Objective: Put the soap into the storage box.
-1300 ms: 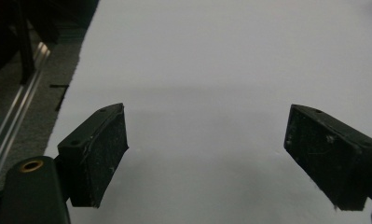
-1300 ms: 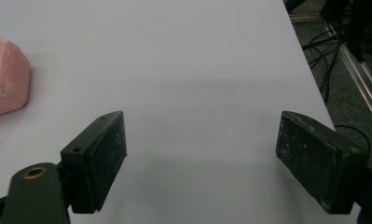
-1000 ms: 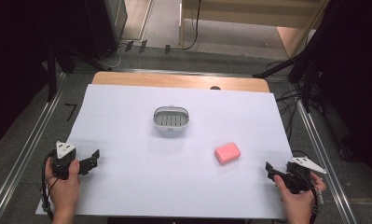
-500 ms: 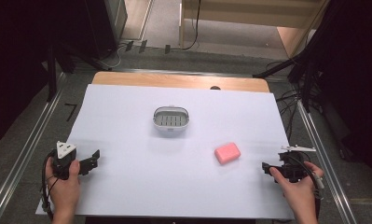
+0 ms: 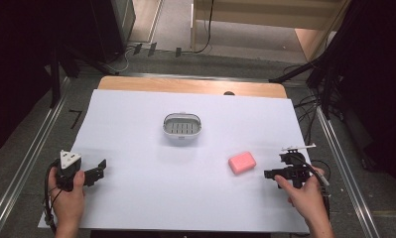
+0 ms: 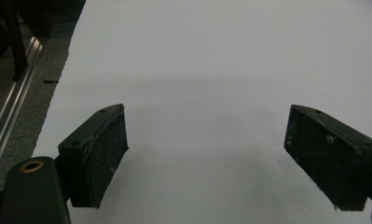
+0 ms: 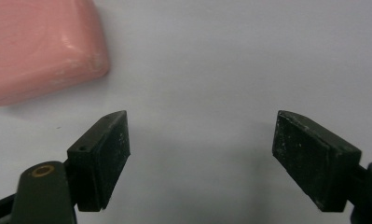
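High view: at the near edge of a white sheet [image 5: 136, 198] covering the table, a person's two hands each hold a black two-jaw gripper. The left gripper [image 5: 100, 171] sits low at the near left, its jaws spread wide over bare sheet, grasping nothing. The right gripper [image 5: 268, 173] sits at the near right, jaws likewise released and empty, pointing toward a pink bar of soap [image 5: 242, 162] just beside it. Farther back, near the sheet's middle, stands a small grey oval soap dish [image 5: 182, 125], well apart from the soap.
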A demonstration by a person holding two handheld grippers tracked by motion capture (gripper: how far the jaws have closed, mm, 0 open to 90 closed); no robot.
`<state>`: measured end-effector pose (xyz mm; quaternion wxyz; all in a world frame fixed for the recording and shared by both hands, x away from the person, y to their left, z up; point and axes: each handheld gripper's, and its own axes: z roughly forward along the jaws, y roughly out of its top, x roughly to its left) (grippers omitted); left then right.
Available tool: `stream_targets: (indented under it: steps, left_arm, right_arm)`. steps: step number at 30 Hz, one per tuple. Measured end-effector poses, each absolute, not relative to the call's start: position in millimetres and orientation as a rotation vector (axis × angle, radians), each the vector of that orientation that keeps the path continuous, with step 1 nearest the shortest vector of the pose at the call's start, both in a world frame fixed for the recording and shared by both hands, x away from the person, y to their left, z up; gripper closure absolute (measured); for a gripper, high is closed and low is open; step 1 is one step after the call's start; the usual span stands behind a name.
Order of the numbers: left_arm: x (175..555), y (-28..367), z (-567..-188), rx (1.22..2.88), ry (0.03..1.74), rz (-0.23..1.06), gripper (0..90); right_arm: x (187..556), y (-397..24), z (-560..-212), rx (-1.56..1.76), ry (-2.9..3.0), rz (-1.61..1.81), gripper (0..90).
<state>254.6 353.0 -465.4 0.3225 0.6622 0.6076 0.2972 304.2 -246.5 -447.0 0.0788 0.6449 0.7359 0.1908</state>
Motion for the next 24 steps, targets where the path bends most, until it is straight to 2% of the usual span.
stream_targets:
  steps: [2,4,7,12,14,24]
  left_arm:
    - [255,353,-465,1.740,1.595,0.781,14.1]
    - [255,353,-465,1.745,1.595,0.776,14.1]
    - [256,353,-465,1.753,1.596,0.768,14.1]
    - [256,352,-466,1.765,1.597,0.775,14.2]
    - [256,351,-466,1.771,1.598,0.778,14.2]
    - [256,351,-466,1.773,1.590,0.781,14.2]
  right_arm:
    - [305,-243,-445,1.918,2.242,0.609,20.7]
    - [307,-238,-443,1.857,2.302,0.614,26.3]
    - [309,-233,-441,1.799,2.374,0.544,27.4]
    - [311,-228,-442,1.812,2.410,0.579,21.3]
    - [310,-223,-442,1.812,2.409,0.581,15.6]
    - [313,-196,-440,1.787,2.417,0.608,16.2]
